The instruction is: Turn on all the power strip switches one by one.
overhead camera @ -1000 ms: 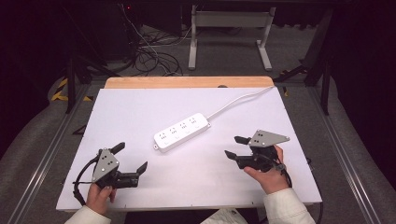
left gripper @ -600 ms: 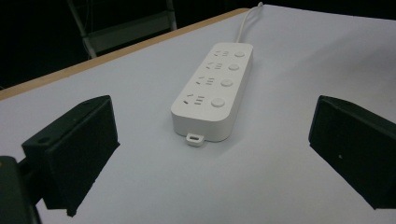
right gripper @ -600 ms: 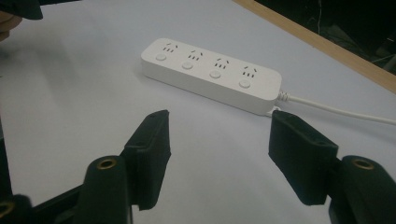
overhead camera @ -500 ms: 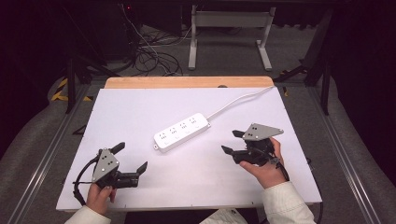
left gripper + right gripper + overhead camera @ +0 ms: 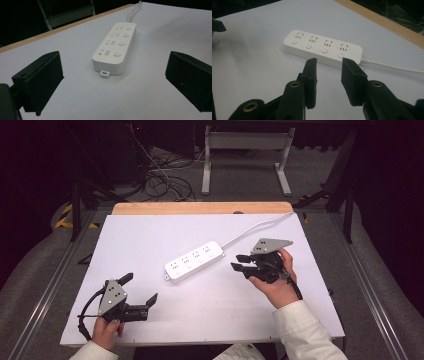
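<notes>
A white power strip (image 5: 195,261) with several sockets lies at a slant in the middle of the white table top (image 5: 150,235). Its cable (image 5: 250,231) runs off to the far right. My right gripper (image 5: 237,262) hovers just right of the strip's cable end, pointing at it. Its jaws have just been closing; a narrow gap remains and nothing is between them, as the right gripper view (image 5: 329,65) shows. My left gripper (image 5: 140,287) rests near the front left edge, jaws wide open and empty. It faces the strip (image 5: 115,47) from a distance.
A wooden strip (image 5: 200,208) borders the table's far edge. Behind it, on the dark floor, lie tangled cables (image 5: 160,175) and a metal frame (image 5: 245,140). Metal rails (image 5: 55,275) run along both sides of the table.
My right gripper has moved left and a little up toward the strip's cable end, and its jaws stand narrower than before. The left gripper and the strip have not moved.
</notes>
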The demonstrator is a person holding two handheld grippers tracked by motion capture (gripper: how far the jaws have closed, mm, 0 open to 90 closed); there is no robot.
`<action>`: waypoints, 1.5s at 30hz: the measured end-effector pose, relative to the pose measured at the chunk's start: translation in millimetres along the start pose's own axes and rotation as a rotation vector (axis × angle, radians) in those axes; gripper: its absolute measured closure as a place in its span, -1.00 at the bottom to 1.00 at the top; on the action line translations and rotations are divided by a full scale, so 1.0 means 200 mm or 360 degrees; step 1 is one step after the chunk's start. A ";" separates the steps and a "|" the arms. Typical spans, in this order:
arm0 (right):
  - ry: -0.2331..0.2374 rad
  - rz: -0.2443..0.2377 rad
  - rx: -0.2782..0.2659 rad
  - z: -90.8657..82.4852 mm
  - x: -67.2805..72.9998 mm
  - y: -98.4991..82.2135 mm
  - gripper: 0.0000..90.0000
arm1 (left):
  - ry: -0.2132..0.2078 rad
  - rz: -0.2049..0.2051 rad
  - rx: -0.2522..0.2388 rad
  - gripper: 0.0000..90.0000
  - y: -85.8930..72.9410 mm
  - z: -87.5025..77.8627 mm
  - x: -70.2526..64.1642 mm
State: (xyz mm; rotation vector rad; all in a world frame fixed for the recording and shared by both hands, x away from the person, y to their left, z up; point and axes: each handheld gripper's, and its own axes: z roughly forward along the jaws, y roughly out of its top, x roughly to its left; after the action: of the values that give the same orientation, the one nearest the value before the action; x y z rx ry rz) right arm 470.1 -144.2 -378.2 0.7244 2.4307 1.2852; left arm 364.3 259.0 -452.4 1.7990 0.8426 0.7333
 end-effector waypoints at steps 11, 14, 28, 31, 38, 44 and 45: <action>-0.0038 0.0085 0.0118 0.17 -0.06 0.12 0.86 | 0.0000 -0.0002 0.0000 -0.96 0.00 0.00 0.00; -0.0026 0.0083 0.0122 0.21 -0.07 0.13 0.95 | -0.0001 0.0000 0.0001 -0.96 0.00 0.00 0.00; 0.0002 0.0028 0.0142 0.36 -0.10 0.15 1.00 | 0.0005 -0.0009 0.0001 -0.96 0.00 0.00 0.01; -0.0011 0.0044 0.0158 0.42 -0.12 0.14 1.00 | 0.0006 -0.0009 0.0002 -0.96 0.00 0.00 0.01; -0.0016 0.0087 0.0190 0.51 -0.15 0.13 1.00 | 0.0006 -0.0018 -0.0001 -0.96 0.00 0.00 0.01; -0.0045 0.0089 0.0245 0.59 -0.17 0.10 1.00 | 0.0004 -0.0018 -0.0001 -0.96 0.00 0.00 0.01; -0.0052 0.0090 0.0249 0.60 -0.17 0.10 1.00 | 0.0002 -0.0020 0.0002 -0.96 0.00 0.00 0.01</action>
State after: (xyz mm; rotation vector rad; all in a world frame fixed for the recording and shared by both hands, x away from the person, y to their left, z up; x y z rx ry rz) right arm 561.3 -71.4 -428.0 0.8540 2.5220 1.1029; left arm 365.5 260.3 -452.8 1.7930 0.8546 0.7265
